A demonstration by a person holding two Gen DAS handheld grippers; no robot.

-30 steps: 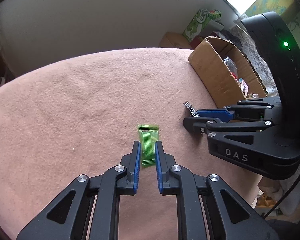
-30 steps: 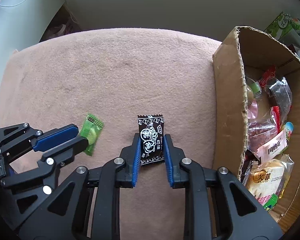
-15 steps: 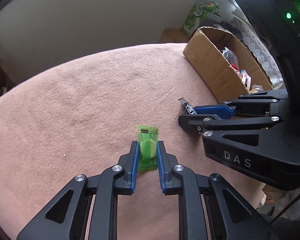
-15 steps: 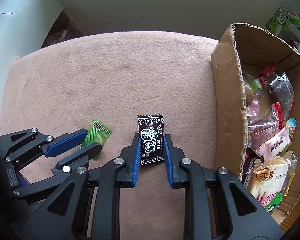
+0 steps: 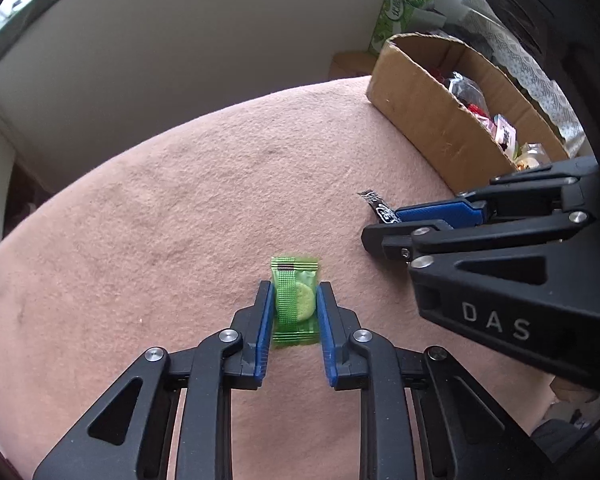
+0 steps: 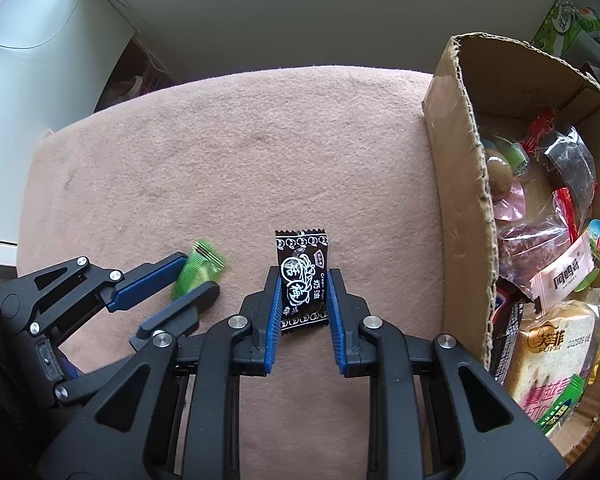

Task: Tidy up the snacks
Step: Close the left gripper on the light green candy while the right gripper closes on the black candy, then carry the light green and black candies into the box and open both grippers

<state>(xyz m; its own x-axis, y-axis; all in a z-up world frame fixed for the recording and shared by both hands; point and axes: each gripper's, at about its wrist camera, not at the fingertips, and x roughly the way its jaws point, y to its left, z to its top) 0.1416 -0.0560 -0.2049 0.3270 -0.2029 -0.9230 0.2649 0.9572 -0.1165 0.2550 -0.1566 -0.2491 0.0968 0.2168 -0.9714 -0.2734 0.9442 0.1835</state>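
Your left gripper [image 5: 292, 308] straddles the green candy [image 5: 294, 300], jaws opening to set it down mid-cloth [image 5: 160, 220]. Your right gripper [image 6: 303, 296] clenches the black candy [image 6: 302, 280] near the cloth's right edge, beside the box [image 6: 460, 184], probably to line the two up.

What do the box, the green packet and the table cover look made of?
Box: brown corrugated cardboard, matte; fluting shows along the torn rim. Green packet: thin glossy plastic film, probably; crimped ends, partly see-through. Cover: pink fuzzy fabric, perhaps fleece; napped, matte.
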